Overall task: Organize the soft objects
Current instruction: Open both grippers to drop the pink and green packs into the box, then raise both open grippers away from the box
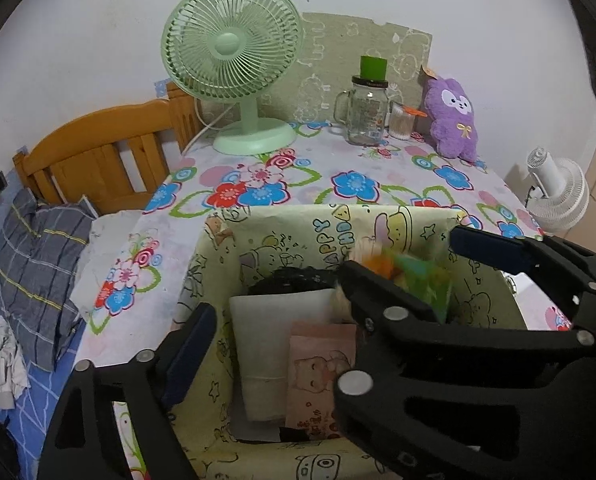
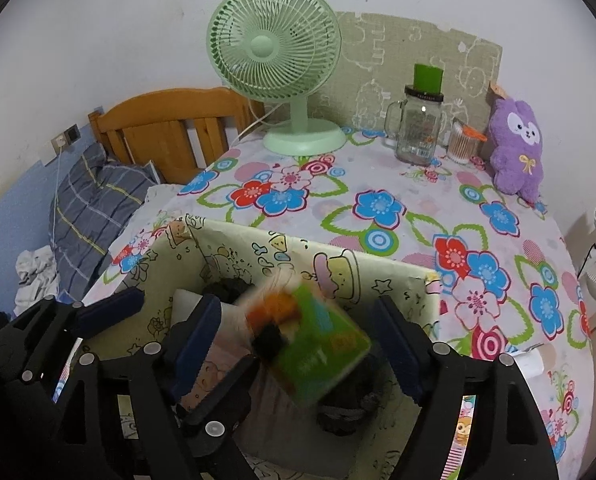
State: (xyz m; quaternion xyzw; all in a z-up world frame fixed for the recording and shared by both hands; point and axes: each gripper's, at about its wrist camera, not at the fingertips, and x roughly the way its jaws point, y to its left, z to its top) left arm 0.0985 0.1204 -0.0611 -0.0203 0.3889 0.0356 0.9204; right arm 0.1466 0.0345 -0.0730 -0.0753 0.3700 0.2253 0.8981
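Right tool (image 2: 298, 340) hangs over the box with its jaws spread wide, and a green packet (image 2: 317, 344), blurred, with an orange and black patch on it, sits in the gap between them, touching neither pad. Left tool (image 1: 329, 280) is spread wide too, nothing between its blue pads (image 1: 190, 356), straddling the same box from the other side. Both tools point down into the yellow cartoon-print box (image 1: 282, 224). Inside it lie a white folded cloth (image 1: 270, 344), a pink packet (image 1: 317, 372) just beside it, and something dark (image 1: 290, 280) at the back. The box stands at the near edge of the bench, on a flowered cloth (image 2: 377, 204). Well apart, at the far side, a purple plush toy (image 2: 517, 152) sits upright against the wall, next to a glass jar (image 2: 417, 128) with a green cap and a mint-green fan (image 2: 274, 48). A bed with a plaid pillow (image 1: 38, 272) lies off to the left.
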